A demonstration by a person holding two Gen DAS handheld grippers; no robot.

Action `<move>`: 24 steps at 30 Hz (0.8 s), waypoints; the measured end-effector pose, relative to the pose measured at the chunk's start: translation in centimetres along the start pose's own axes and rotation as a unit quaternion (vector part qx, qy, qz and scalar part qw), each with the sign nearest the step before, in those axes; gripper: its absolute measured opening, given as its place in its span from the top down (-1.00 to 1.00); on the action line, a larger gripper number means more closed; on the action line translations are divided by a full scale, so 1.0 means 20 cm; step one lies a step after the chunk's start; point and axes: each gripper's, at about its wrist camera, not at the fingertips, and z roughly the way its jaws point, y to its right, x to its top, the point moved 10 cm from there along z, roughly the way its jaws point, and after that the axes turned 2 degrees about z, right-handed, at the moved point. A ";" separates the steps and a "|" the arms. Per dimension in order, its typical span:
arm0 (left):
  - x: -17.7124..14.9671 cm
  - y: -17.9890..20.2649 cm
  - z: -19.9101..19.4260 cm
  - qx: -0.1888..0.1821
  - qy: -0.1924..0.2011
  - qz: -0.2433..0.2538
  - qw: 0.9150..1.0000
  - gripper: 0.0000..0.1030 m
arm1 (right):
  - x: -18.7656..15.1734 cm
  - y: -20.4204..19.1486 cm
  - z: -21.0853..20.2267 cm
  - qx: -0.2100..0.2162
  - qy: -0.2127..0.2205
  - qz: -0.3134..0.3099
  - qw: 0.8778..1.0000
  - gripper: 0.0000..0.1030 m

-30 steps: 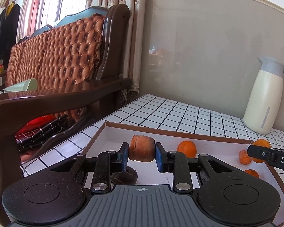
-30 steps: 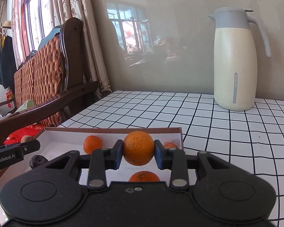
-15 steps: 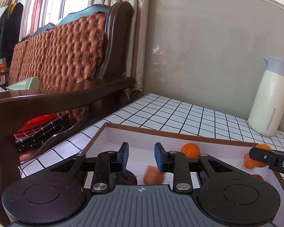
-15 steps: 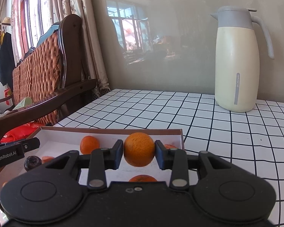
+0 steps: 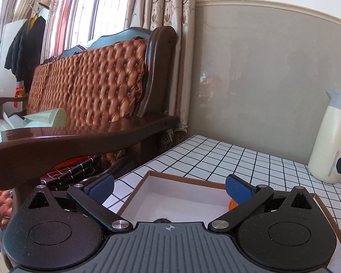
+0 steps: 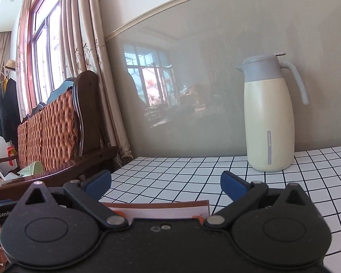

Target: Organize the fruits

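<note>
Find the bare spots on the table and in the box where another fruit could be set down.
Bare tablecloth lies between box and jug. The box's far left corner is bare white; oranges crowd its right side.

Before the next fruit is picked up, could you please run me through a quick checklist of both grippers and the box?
1. Left gripper open, nothing between its blue pads: ok; jaws have just been opening.
2. Right gripper open, nothing between its pads: ok; jaws have just been opening.
3. Shallow brown-rimmed white cardboard box flat on the white black-grid table: ok.
4. Orange fruit inside the box: ok for this one; the gripper bodies hide the rest.
5. Cream thermos jug with grey lid upright, away from the box: ok.
6. Fruit left outside the box: cannot tell.
</note>
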 end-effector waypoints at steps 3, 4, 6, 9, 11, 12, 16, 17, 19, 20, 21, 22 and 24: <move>-0.02 0.01 -0.03 -0.004 -0.005 0.008 1.000 -1.00 | 0.00 0.01 -0.03 -0.001 0.003 0.004 1.000 -0.88; -0.03 0.01 -0.04 -0.006 -0.007 0.012 1.000 -1.00 | 0.00 0.01 -0.03 0.000 0.002 0.005 1.000 -0.88; -0.05 0.02 -0.06 -0.006 -0.009 0.021 1.000 -1.00 | 0.00 0.01 -0.06 0.000 0.001 0.006 1.000 -0.88; -0.07 0.04 -0.10 -0.012 -0.016 0.027 0.999 -1.00 | -0.02 0.00 -0.09 0.003 -0.005 0.004 1.000 -0.88; -0.09 0.04 -0.12 -0.010 -0.022 0.027 0.999 -1.00 | -0.03 0.00 -0.11 0.006 -0.009 0.004 1.000 -0.88; -0.09 0.05 -0.13 -0.010 -0.027 0.025 0.999 -1.00 | -0.04 0.00 -0.13 0.007 -0.011 0.002 1.000 -0.88; -0.10 0.07 -0.20 -0.014 -0.037 0.026 0.999 -1.00 | -0.05 -0.02 -0.22 0.013 -0.017 -0.012 1.000 -0.88; -0.10 0.08 -0.23 -0.012 -0.036 0.027 0.999 -1.00 | -0.04 -0.03 -0.24 0.015 -0.017 -0.016 1.000 -0.88; -0.10 0.09 -0.30 -0.014 -0.036 0.027 0.999 -1.00 | -0.03 -0.03 -0.31 0.016 -0.013 -0.020 1.000 -0.88; -0.11 0.10 -0.33 -0.017 -0.036 0.026 0.999 -1.00 | -0.02 -0.03 -0.36 0.017 -0.011 -0.017 1.000 -0.88; -0.11 0.11 -0.37 -0.021 -0.038 0.024 0.999 -1.00 | -0.02 -0.03 -0.40 0.018 -0.011 -0.015 1.000 -0.88; -0.11 0.12 -0.41 -0.024 -0.039 0.023 0.999 -1.00 | -0.02 -0.03 -0.43 0.018 -0.012 -0.012 1.000 -0.88; -0.11 0.13 -0.49 -0.031 -0.043 0.023 0.998 -1.00 | -0.02 -0.02 -0.51 0.021 -0.016 -0.007 1.000 -0.88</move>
